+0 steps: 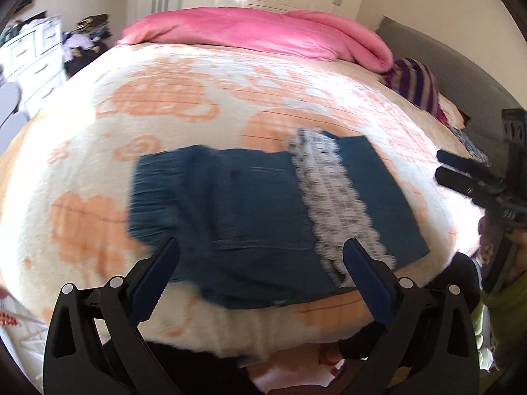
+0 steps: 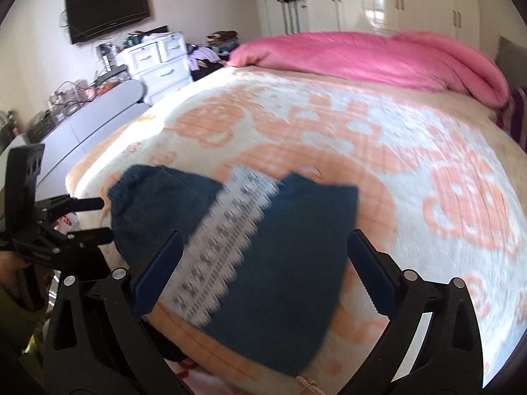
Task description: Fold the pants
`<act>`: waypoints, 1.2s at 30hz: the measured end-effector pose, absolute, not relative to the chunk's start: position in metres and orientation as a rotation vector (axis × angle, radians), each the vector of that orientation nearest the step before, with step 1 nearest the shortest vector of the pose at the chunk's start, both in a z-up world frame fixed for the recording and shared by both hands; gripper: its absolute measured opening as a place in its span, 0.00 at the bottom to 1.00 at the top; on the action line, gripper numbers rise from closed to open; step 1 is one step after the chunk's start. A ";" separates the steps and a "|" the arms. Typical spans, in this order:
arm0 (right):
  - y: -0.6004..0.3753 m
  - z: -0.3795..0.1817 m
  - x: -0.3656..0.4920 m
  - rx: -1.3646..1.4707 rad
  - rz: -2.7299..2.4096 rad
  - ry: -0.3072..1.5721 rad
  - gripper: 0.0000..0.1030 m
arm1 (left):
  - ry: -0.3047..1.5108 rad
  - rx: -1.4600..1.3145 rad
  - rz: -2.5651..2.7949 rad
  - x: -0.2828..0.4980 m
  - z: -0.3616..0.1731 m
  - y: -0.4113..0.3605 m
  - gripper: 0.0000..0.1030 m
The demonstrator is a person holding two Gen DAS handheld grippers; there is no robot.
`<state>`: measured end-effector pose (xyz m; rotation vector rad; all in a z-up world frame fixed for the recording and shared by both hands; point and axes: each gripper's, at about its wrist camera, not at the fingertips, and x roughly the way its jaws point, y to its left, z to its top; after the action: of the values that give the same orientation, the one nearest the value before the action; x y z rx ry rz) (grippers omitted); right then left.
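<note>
Dark blue pants lie folded into a flat rectangle near the front edge of the bed, a white lace band running across them. My left gripper hovers above their near edge, open, nothing between its fingers. The right wrist view shows the same pants and lace band with my right gripper open above them and holding nothing. The right gripper also shows at the right edge of the left wrist view. The left gripper shows at the left of the right wrist view.
The bed carries a white and orange patterned blanket, with a pink duvet bunched along its far side and a striped purple pillow at the right. White drawers and a wall-mounted TV stand beyond the bed's left side.
</note>
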<state>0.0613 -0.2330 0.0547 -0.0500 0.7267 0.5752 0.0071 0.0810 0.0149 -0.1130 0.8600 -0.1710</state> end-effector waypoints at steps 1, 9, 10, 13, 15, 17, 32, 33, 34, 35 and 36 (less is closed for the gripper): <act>-0.227 0.057 0.063 -0.059 0.585 0.722 0.91 | 0.860 -0.121 -0.157 0.006 0.014 0.088 0.96; -0.174 0.066 0.070 -0.159 0.676 0.717 0.91 | 0.889 -0.220 -0.030 -0.012 -0.001 0.149 0.96; -0.168 0.065 0.071 -0.170 0.688 0.722 0.91 | 0.894 -0.235 -0.019 -0.014 -0.003 0.155 0.96; -0.146 0.064 0.076 -0.218 0.737 0.727 0.91 | 0.893 -0.285 -0.011 -0.019 -0.008 0.166 0.96; -0.130 0.064 0.080 -0.256 0.762 0.724 0.91 | 0.886 -0.331 -0.029 -0.021 -0.013 0.169 0.96; -0.116 0.063 0.085 -0.276 0.796 0.738 0.91 | 0.893 -0.380 -0.063 -0.020 -0.017 0.165 0.96; -0.011 0.040 0.130 -0.388 1.034 0.923 0.91 | 0.934 -0.550 -0.184 0.007 -0.048 0.126 0.95; -0.004 0.037 0.132 -0.398 1.042 0.939 0.91 | 0.928 -0.561 -0.191 0.009 -0.048 0.126 0.95; 0.004 0.032 0.134 -0.413 1.050 0.956 0.91 | 0.922 -0.573 -0.198 0.011 -0.048 0.126 0.94; 0.009 0.030 0.134 -0.421 1.056 0.967 0.91 | 0.922 -0.584 -0.202 0.013 -0.050 0.126 0.93; 0.016 0.025 0.136 -0.435 1.063 0.981 0.91 | 0.920 -0.593 -0.204 0.014 -0.051 0.127 0.89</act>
<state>0.1355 0.0158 0.0252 -0.4347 0.9815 1.0631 0.0142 0.1267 -0.0508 -0.5932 0.9199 -0.2036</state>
